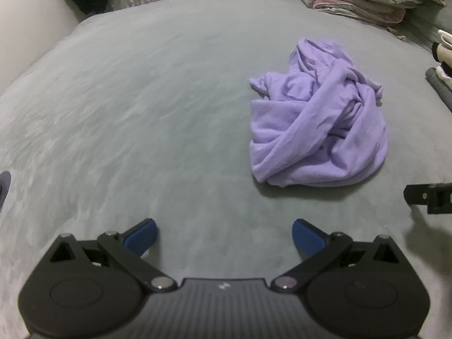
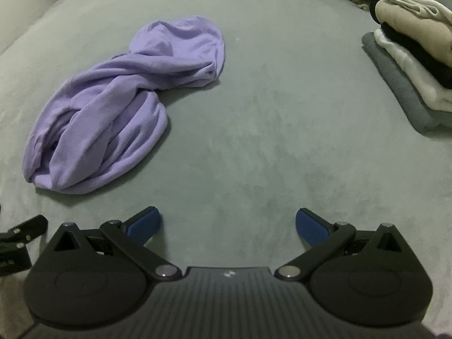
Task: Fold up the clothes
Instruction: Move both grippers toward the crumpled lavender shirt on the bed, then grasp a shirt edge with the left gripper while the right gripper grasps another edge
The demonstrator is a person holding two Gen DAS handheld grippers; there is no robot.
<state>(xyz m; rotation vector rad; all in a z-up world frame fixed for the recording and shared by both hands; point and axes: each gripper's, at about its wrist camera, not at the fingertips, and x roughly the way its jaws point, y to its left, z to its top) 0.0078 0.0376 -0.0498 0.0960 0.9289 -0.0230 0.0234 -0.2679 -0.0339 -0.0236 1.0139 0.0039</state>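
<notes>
Lilac crumpled fleece garment [image 1: 317, 115] lies on grey bedspread [image 1: 141, 99], ahead-right of our left gripper [image 1: 224, 236], ahead-left of right gripper [image 2: 228, 224]; both jaws spread, touching nothing.

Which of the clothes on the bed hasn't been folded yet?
The purple garment. It lies crumpled and twisted alone in the middle of the bed, while the other clothes sit in a folded stack at the right edge.
</notes>
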